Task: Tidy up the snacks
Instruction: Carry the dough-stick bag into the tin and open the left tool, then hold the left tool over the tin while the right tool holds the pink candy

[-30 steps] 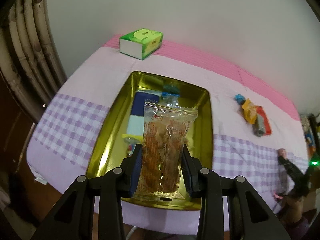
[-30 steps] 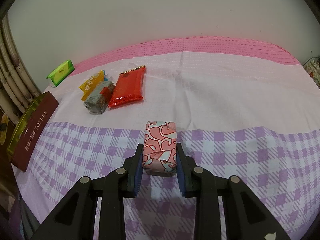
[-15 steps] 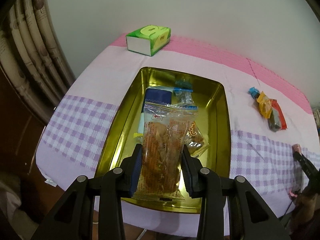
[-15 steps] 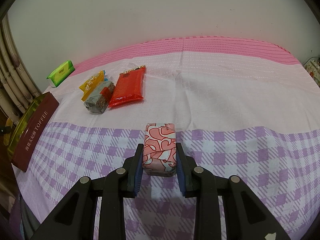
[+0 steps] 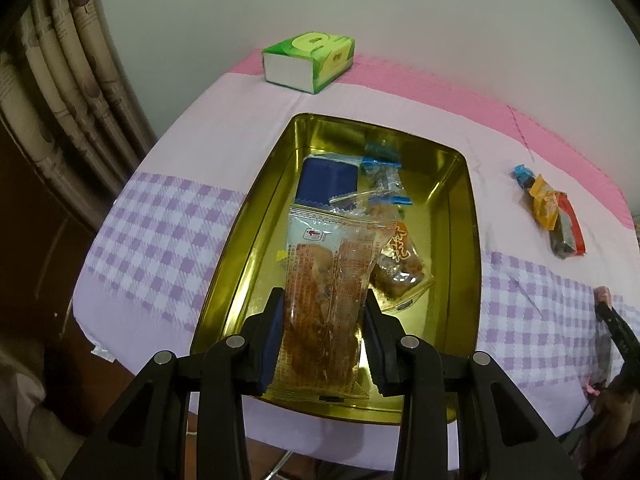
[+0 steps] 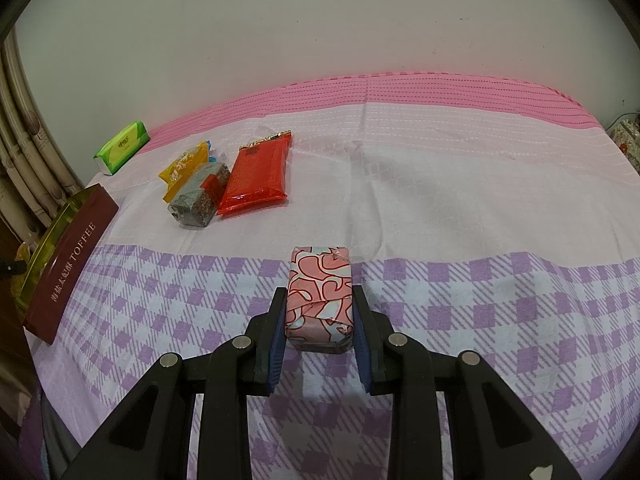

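Observation:
My left gripper point(image 5: 324, 320) is shut on a clear packet of orange-brown snack point(image 5: 328, 300) and holds it over the near end of a gold tin tray point(image 5: 256, 232). The tray holds a dark blue packet point(image 5: 326, 180), a blue-trimmed clear wrapper point(image 5: 382, 176) and a brown snack packet point(image 5: 402, 268). My right gripper point(image 6: 319, 316) is shut on a pink heart-patterned packet point(image 6: 320, 292) just above the checked cloth. A red packet point(image 6: 258, 178), a grey-brown block point(image 6: 199, 200) and a yellow packet point(image 6: 182, 168) lie in a cluster at far left.
A green tissue box point(image 5: 310, 60) stands beyond the tray by the wall. The tin's side, marked TOFFEE point(image 6: 72, 256), is at the left edge of the right wrist view. A curtain point(image 5: 60, 80) hangs left. The snack cluster point(image 5: 556, 216) lies right of the tray.
My left gripper has moved closer over the tray with the packet, and the brown snack packet in the tray has come into view. The right gripper has barely moved.

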